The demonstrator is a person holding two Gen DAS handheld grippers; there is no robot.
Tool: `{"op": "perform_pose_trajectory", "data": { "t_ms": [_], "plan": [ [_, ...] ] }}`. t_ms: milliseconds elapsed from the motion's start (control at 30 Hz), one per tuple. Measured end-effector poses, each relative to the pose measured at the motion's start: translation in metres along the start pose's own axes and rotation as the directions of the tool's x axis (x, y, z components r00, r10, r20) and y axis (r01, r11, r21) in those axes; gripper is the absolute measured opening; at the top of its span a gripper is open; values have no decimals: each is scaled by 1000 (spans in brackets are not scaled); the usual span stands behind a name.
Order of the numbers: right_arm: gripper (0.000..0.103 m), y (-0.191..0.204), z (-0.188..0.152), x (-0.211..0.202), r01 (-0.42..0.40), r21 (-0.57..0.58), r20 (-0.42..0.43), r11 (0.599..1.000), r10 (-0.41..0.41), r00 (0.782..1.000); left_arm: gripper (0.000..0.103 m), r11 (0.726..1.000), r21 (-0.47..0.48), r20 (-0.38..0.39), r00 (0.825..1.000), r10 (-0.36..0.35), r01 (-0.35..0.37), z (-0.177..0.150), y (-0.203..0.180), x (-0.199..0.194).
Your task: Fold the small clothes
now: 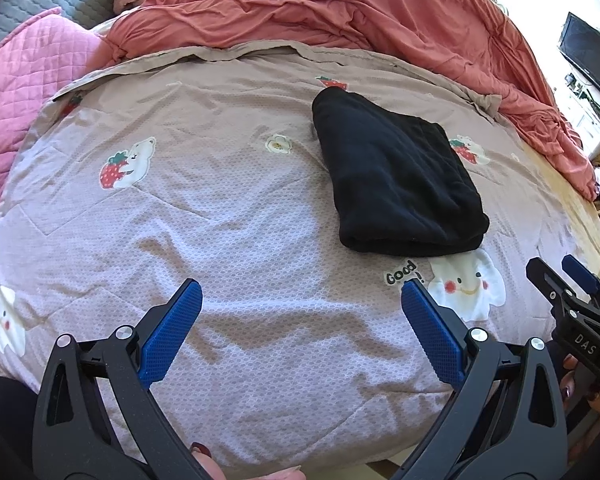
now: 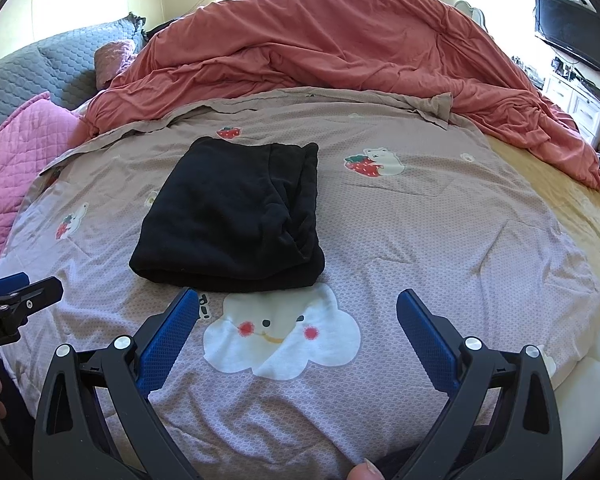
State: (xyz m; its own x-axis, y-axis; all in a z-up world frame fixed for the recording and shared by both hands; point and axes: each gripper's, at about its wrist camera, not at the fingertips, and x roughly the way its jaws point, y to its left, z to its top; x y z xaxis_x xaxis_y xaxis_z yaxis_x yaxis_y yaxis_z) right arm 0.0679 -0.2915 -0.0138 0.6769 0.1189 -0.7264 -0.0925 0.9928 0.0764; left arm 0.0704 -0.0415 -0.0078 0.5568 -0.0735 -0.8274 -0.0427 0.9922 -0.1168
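A black garment [image 1: 396,176] lies folded into a thick rectangle on the patterned bedspread [image 1: 228,216]. My left gripper [image 1: 300,296] is open, hovering over the spread, short of the garment and to its left. The right wrist view shows the same black garment [image 2: 232,216] just beyond my right gripper [image 2: 298,308], which is open and empty over a white cloud print [image 2: 280,332]. The other gripper's blue fingers [image 1: 576,276] show at the right edge of the left wrist view. Neither gripper touches the cloth.
A rumpled salmon duvet [image 2: 340,48] is heaped at the far side of the bed. Pink quilted pillows [image 1: 24,92] and a grey quilt [image 2: 28,72] lie on the left. A dark TV [image 2: 572,32] and white drawers stand at the right. Fingertips show at the bottom edge.
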Motion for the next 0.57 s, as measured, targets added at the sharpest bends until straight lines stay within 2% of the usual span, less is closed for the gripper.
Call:
{"op": "perform_pose_trajectory", "data": {
  "t_ms": [133, 267, 333, 400, 433, 500, 533, 567],
  "plan": [
    [98, -8, 1, -3, 10, 35, 9, 999, -11, 1000, 94, 1000, -5, 5, 1000, -11, 11, 3, 3, 0],
    [98, -42, 12, -24, 13, 168, 70, 986, -26, 997, 94, 999, -20, 31, 999, 43, -43, 12, 23, -2],
    [98, -80, 19, -45, 51, 256, 113, 965, -82, 990, 94, 995, -82, 51, 997, 62, -58, 22, 55, -5],
    [98, -131, 18, -64, 133, 336, 137, 932, -188, 973, 94, 980, -185, 20, 997, 80, -75, 33, 103, 1],
    [98, -166, 12, -72, 196, 393, 130, 898, -266, 955, 94, 961, -256, -3, 994, 106, -103, 38, 140, 6],
    [98, -229, -9, -84, 331, 497, 76, 802, -420, 904, 94, 930, -330, -24, 986, 165, -163, 43, 196, 10],
    [98, -268, -28, -89, 419, 555, 12, 718, -511, 860, 94, 898, -370, -47, 970, 240, -240, 44, 232, 11],
    [98, -294, -43, -92, 468, 587, -30, 661, -560, 828, 94, 867, -394, -70, 951, 302, -304, 45, 262, 12]
  ]
}}
